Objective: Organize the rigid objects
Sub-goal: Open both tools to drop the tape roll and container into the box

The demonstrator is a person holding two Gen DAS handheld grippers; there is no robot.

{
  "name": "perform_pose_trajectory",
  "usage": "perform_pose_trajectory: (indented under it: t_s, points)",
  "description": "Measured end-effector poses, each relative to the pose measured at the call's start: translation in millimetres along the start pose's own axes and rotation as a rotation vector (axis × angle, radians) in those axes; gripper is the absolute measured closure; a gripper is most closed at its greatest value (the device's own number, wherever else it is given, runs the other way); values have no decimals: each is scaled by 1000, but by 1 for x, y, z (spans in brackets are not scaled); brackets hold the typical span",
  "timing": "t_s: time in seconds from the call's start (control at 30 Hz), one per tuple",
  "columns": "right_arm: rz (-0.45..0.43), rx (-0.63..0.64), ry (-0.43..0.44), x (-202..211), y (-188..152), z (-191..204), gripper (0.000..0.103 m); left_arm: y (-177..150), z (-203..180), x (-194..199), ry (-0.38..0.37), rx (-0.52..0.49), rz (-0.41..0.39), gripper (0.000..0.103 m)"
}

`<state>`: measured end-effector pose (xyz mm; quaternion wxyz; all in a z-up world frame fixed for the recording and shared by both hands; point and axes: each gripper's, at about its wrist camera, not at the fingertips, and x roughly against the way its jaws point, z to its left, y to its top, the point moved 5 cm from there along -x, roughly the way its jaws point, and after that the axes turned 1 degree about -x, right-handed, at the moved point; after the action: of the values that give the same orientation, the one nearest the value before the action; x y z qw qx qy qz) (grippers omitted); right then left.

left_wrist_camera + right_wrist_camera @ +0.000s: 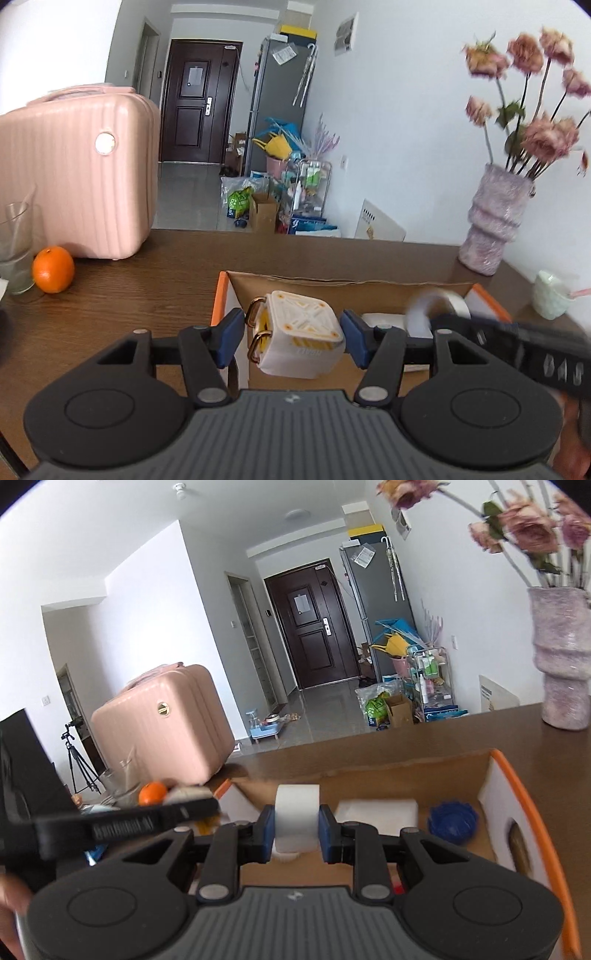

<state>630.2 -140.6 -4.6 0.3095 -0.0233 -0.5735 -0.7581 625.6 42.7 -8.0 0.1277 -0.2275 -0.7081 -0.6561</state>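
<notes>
Gripping a white roll of tape (297, 814) between clenched pads, the right gripper (297, 829) holds it above the orange-rimmed cardboard box (517, 775). The left gripper (293, 338) has a white and yellow cube (299, 334) with metal clips between its jaws; the pads stand just beside its faces, contact uncertain. Both loads appear to be at the depositing step. The next move calls for lowering each into free floor space, clear of the white block (376, 812) and blue lid (452, 819) already inside, then releasing. Legible writing: the left gripper's arm reads roughly "GenRobot.AI" in the right wrist view; the cube's lettering is too blurred to read.
</notes>
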Motion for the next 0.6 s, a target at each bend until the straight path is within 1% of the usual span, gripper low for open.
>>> perform_pose_trajectory:
  t_s: [0.03, 0.07, 0.17, 0.2, 0.23, 0.27, 0.3, 0.37, 0.43, 0.6]
  points:
    - [2, -4, 2, -11, 4, 0, 80, 1, 0, -5, 4, -28, 0, 57]
    - [4, -8, 0, -22, 8, 1, 80, 5, 2, -10, 13, -37, -4, 58]
    - [22, -7, -37, -51, 13, 0, 79, 11, 7, -21, -3, -12, 1, 57]
    - [26, -13, -39, -59, 14, 0, 78, 11, 9, -23, -4, -8, -3, 55]
    - [31, -15, -55, -65, 14, -1, 75, 10, 10, -25, 0, -14, 2, 55]
    - [38, 1, -82, -69, 13, 0, 64, 9, 11, -26, 2, -16, 8, 55]
    - [38, 20, -96, -71, 14, 0, 54, 10, 13, -26, -2, -6, 8, 55]
    - [27, 21, -94, -70, 13, 1, 49, 11, 15, -24, 1, 7, 6, 52]
    - [23, 24, -96, -69, 13, 2, 48, 12, 15, -24, 7, 2, -3, 45]
    - [18, 6, -94, -65, 14, -1, 44, 13, 17, -21, 15, 10, -9, 42]
